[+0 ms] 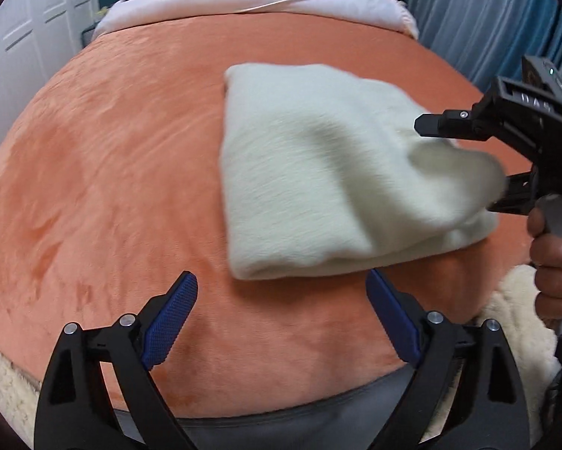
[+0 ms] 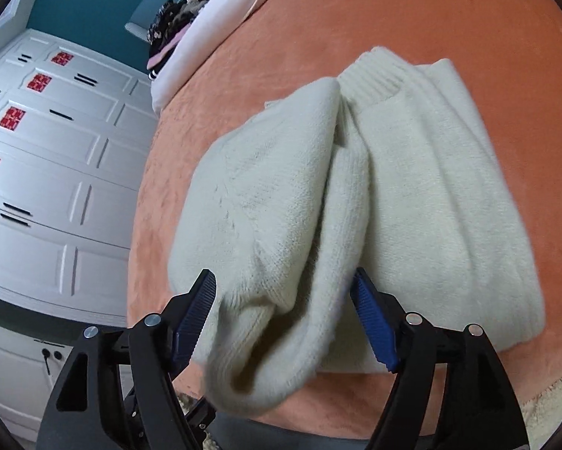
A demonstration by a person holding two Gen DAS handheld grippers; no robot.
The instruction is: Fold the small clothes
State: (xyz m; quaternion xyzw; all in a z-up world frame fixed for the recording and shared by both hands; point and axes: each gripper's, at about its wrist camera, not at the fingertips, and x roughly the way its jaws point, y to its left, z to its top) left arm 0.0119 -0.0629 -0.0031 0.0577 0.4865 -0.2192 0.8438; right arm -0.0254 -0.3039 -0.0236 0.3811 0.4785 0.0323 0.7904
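A cream knitted sweater (image 1: 318, 172) lies folded on the orange bedspread (image 1: 112, 172). My left gripper (image 1: 281, 292) is open and empty, just in front of the sweater's near edge. My right gripper (image 2: 284, 300) is open, its blue pads on either side of a loose fold of the sweater (image 2: 266, 262) without closing on it. In the left wrist view the right gripper (image 1: 464, 161) sits at the sweater's right end, with the cloth bunched between its fingers. The ribbed collar (image 2: 370, 75) shows at the far end.
A white quilt (image 1: 266, 0) and a pile of dark clothes (image 2: 172, 33) lie at the far end of the bed. A fluffy cream rug (image 1: 513, 318) lies by the bed's near edge. White wardrobe doors (image 2: 56, 157) stand to the left.
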